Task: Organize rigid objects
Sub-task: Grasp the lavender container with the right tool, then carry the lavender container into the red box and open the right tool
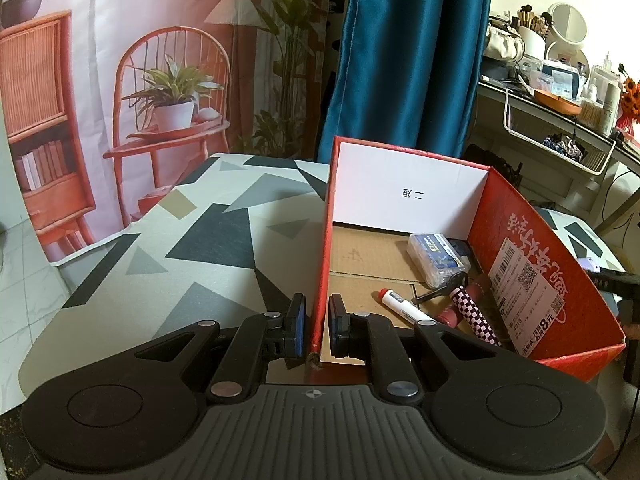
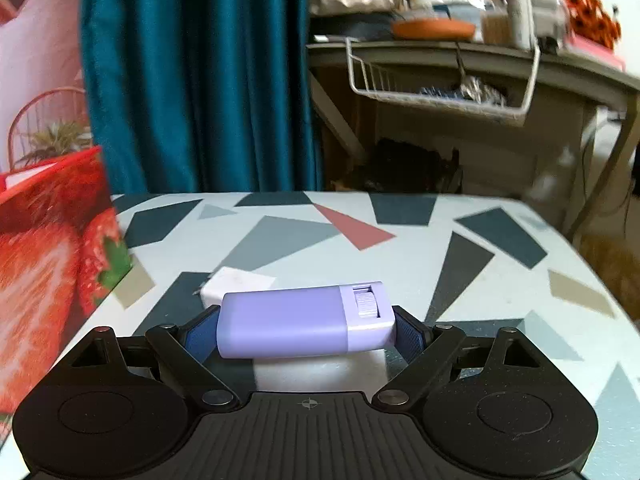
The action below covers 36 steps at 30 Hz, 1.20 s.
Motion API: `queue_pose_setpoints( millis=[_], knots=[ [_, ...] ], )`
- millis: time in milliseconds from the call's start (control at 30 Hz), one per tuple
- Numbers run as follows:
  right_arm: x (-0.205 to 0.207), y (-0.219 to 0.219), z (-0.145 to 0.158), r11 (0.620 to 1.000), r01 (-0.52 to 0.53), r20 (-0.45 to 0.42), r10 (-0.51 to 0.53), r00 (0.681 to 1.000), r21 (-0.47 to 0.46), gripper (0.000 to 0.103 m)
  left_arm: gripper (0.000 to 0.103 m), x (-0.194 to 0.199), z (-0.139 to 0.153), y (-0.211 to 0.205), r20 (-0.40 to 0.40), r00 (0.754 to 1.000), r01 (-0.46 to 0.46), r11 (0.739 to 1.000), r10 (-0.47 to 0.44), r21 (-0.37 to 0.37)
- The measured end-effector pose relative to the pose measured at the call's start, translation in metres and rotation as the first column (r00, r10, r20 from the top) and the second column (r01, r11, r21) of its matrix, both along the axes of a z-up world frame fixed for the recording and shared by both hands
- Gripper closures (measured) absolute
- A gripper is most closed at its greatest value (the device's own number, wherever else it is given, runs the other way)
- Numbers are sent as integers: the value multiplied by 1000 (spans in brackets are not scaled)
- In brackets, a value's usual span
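Note:
A red cardboard box (image 1: 532, 256) stands open on the patterned table. Inside lie a clear plastic case (image 1: 438, 259), a white marker with a red cap (image 1: 402, 307) and a checkered pen (image 1: 474, 314). My left gripper (image 1: 317, 326) straddles the box's left wall (image 1: 322, 264), one blue pad on each side, with a small gap to each pad. My right gripper (image 2: 306, 330) is shut on a lilac rectangular case (image 2: 304, 322), held crosswise above the table. The box's strawberry-printed outside (image 2: 52, 264) is to its left.
A white block (image 2: 236, 286) lies on the table beyond the lilac case, another white object (image 2: 320, 372) below it. A blue curtain (image 1: 408, 56) hangs behind the table. A cluttered shelf with a wire basket (image 2: 436, 84) stands at the right.

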State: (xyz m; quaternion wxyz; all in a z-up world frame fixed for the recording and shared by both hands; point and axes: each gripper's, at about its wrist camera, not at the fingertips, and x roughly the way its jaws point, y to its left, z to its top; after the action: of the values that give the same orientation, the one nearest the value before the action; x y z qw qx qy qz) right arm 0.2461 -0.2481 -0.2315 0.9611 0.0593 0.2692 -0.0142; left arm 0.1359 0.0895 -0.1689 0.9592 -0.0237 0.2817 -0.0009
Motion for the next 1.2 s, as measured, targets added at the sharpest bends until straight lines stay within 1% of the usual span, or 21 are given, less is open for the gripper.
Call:
queue_pose_setpoints(
  millis=[67,200,300,367,433,533,600,700,800,900,967,1200],
  knots=[
    [-5,8,3,1000,-13,11,14,1000,-25,18,89,0,0,1,0,1000,1,1000,-1,-8],
    [-7,12,13,997,-52,-3,52,999,50,18,89,0,-1,1,3,1000,6,1000,-6,-7],
    [-14,20,37,991,-97,66,91,994,97,18,89,0,-2,2,10,1000,11,1000,-11,-11],
    [-16,31,57,981,-164,114,153,982,101,18,89,0,-2,2,12,1000,14,1000,-14,-13],
    [-17,48,77,969,-238,158,225,961,70,18,89,1,-2,2,12,1000,17,1000,-17,-14],
    [-13,72,97,946,-322,184,311,933,34,18,89,1,-3,4,12,1000,19,999,-19,-26],
    [-9,89,103,925,-380,177,370,912,20,18,89,1,-3,5,11,1000,21,999,-20,-30],
    [-3,118,107,889,-457,160,455,876,-25,18,89,2,-3,4,11,1000,21,1000,-21,-20],
    [0,144,108,860,-507,144,510,848,-61,18,89,1,-3,3,12,1000,22,1000,-22,-17],
    [2,160,109,844,-532,120,536,836,-70,18,89,1,-3,3,12,1000,23,1000,-23,-19],
    [1,168,110,840,-539,106,543,833,-68,18,89,1,-2,4,12,1000,24,1000,-24,-19],
    [3,177,107,827,-556,71,561,825,-77,18,89,2,-2,5,11,1000,25,999,-25,-27]
  ],
)
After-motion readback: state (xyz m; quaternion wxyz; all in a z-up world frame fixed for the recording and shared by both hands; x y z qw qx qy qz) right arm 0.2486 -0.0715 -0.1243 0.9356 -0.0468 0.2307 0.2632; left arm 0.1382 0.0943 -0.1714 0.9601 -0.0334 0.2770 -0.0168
